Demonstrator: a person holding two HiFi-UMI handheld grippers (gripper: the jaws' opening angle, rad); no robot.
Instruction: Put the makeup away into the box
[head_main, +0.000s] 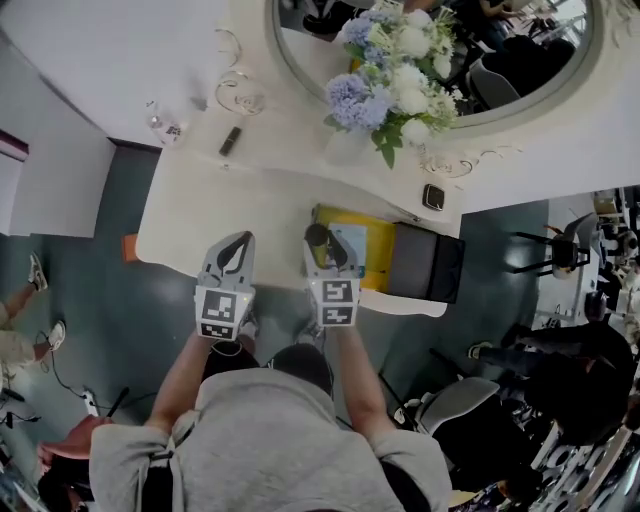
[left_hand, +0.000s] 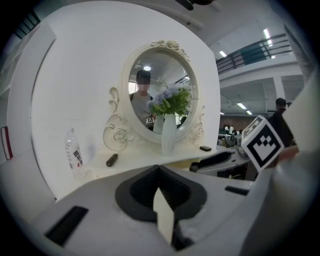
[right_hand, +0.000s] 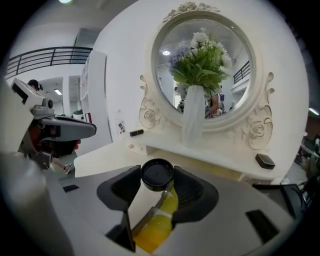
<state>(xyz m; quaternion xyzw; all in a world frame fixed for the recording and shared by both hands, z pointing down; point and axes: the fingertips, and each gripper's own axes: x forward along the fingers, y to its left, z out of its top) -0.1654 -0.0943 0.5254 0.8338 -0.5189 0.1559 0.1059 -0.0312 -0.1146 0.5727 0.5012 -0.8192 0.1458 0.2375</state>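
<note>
Between the fingers of the right gripper, a black-capped makeup jar is being gripped by its round sides, with the dark box lying just right of those fingers on the bench. The left gripper is keeping its fingers clenched on nothing. The jar is looking light, rigid and slick, so squeezing squarely across the cap seems safest.

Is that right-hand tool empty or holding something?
Holding. A small round black-capped pot is pinched in the right gripper, with its dark fingers pressing against either side of it.
</note>
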